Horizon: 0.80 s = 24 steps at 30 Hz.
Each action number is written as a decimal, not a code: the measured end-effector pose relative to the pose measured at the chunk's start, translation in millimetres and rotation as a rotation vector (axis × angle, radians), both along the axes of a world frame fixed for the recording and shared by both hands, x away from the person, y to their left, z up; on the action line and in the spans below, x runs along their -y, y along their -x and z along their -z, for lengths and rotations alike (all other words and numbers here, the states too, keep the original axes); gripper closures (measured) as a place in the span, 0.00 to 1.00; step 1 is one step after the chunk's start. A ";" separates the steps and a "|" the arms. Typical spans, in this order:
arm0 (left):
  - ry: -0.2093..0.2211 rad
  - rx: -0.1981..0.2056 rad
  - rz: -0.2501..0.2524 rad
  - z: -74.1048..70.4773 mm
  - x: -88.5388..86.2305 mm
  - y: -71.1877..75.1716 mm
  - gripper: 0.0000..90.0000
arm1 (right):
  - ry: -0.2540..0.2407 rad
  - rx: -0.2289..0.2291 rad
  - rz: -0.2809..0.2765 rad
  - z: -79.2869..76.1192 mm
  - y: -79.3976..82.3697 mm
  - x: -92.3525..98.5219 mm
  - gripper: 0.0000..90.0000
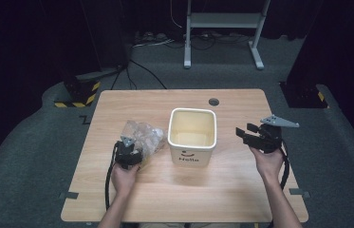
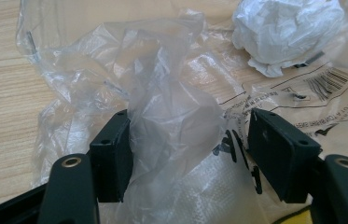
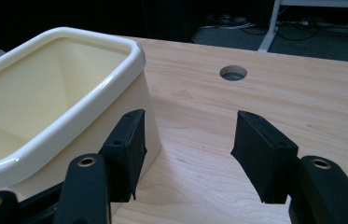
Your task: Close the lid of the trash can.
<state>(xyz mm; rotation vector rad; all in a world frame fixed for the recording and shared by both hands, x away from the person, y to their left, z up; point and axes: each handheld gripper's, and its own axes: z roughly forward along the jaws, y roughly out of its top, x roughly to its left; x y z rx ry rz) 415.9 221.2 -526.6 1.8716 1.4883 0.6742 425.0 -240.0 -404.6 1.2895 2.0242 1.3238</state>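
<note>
Left claw (image 2: 188, 149) spread, clear plastic bag (image 2: 162, 116) bunched between its jaws; contact unclear. Right claw (image 3: 185, 149) spread, empty, beside cream bin (image 3: 45, 107). Wooden surface (image 1: 241, 190); room dark.

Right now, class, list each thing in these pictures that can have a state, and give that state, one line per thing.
Cream bin: upright, open-topped, nothing visible inside.
Clear plastic bag: crumpled on the table, a fold standing between the left gripper's jaws.
White paper wad: balled up, lying beyond the bag.
Left gripper: open, around the bag's fold.
Right gripper: open, nothing between its jaws, beside the bin.
</note>
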 end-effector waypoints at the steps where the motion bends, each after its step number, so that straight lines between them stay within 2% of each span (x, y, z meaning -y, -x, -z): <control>1: 0.000 0.000 0.000 0.0 0.0 0.0 0.38 | -0.001 0.000 -0.001 1.0 0.4 0.0 0.48; 9: -0.001 0.000 0.000 0.0 0.0 0.0 0.38 | -0.008 -0.001 -0.006 4.8 4.1 0.5 0.49; 24: 0.000 0.000 0.000 0.0 0.0 0.0 0.38 | -0.032 -0.011 -0.004 20.9 12.8 3.5 0.49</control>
